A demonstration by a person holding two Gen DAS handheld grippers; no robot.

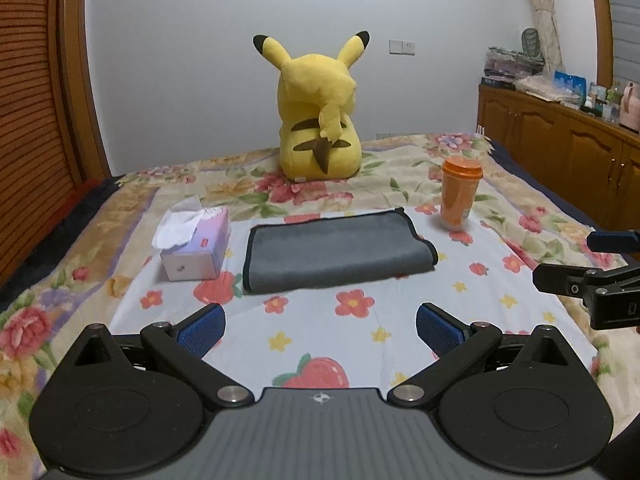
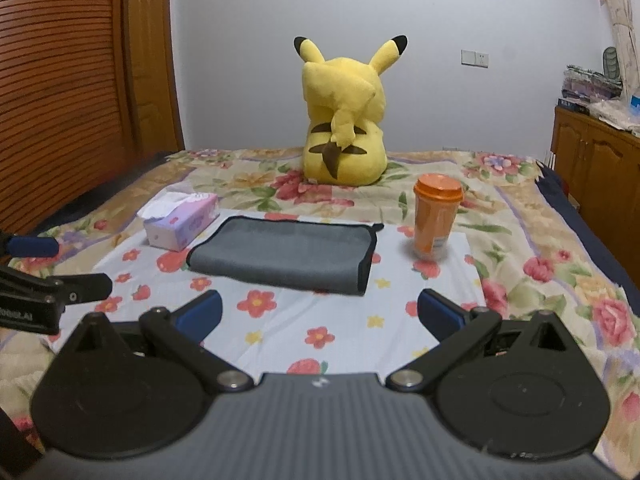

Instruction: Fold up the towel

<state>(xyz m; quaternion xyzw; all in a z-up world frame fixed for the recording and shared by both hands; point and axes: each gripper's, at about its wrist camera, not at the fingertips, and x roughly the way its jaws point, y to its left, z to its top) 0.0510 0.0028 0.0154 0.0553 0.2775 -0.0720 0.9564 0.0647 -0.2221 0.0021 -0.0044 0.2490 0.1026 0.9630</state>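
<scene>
A grey towel with black edging (image 1: 336, 252) lies folded flat on the floral sheet in the middle of the bed; it also shows in the right wrist view (image 2: 286, 254). My left gripper (image 1: 320, 330) is open and empty, held above the sheet short of the towel's near edge. My right gripper (image 2: 320, 314) is open and empty, also short of the towel. The right gripper's side shows at the right edge of the left wrist view (image 1: 592, 280). The left gripper's side shows at the left edge of the right wrist view (image 2: 48, 280).
A tissue box (image 1: 196, 246) stands left of the towel. An orange lidded cup (image 1: 460, 192) stands to its right. A yellow plush toy (image 1: 316, 112) sits behind. A wooden cabinet (image 1: 560, 148) runs along the right of the bed (image 1: 80, 220).
</scene>
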